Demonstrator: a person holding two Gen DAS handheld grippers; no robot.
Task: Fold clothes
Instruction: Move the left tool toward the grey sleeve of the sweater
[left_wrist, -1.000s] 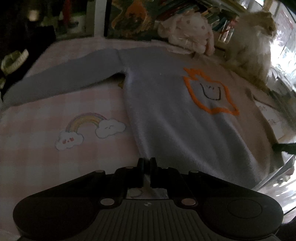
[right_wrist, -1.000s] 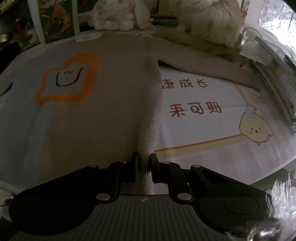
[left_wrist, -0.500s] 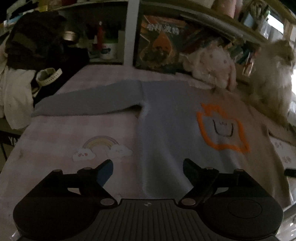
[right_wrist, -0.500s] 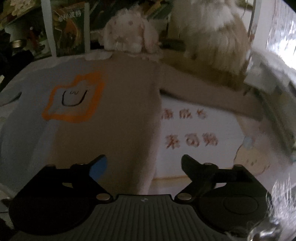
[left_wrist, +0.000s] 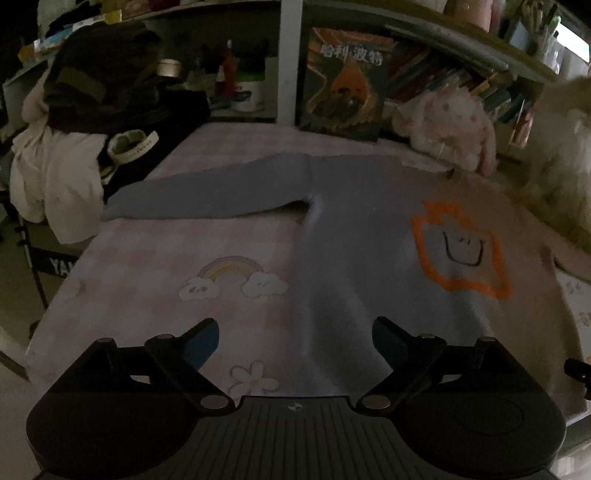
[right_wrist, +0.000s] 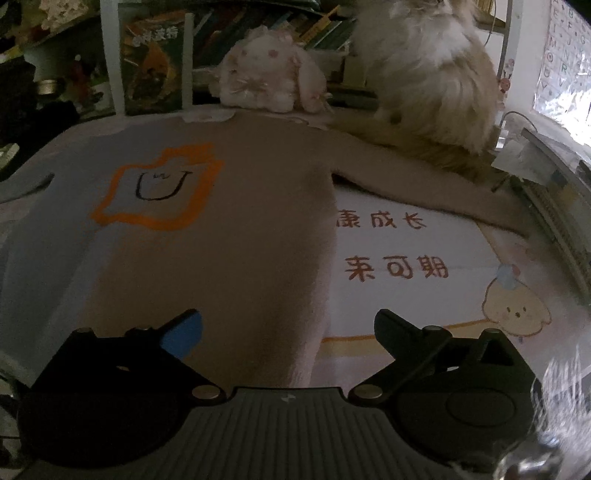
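Note:
A two-tone sweater (left_wrist: 373, 236), blue-grey on one half and beige on the other, lies flat and spread out on the bed, with an orange outlined figure on its chest (left_wrist: 458, 251). Its blue sleeve (left_wrist: 207, 192) stretches left; its beige sleeve (right_wrist: 424, 181) stretches right. My left gripper (left_wrist: 293, 338) is open and empty, above the sweater's lower left hem. My right gripper (right_wrist: 288, 328) is open and empty, above the lower right hem of the sweater (right_wrist: 229, 236).
A fluffy cat (right_wrist: 432, 74) sits at the far right, on the beige sleeve's far side. A plush rabbit (right_wrist: 269, 74) sits beyond the collar. A pile of clothes (left_wrist: 74, 122) lies left of the bed. Shelves with books (left_wrist: 347, 81) stand behind.
Both grippers were shut on the sweater's bottom hem a second ago. They have opened, let go, and pulled back and up; the sweater now lies flat.

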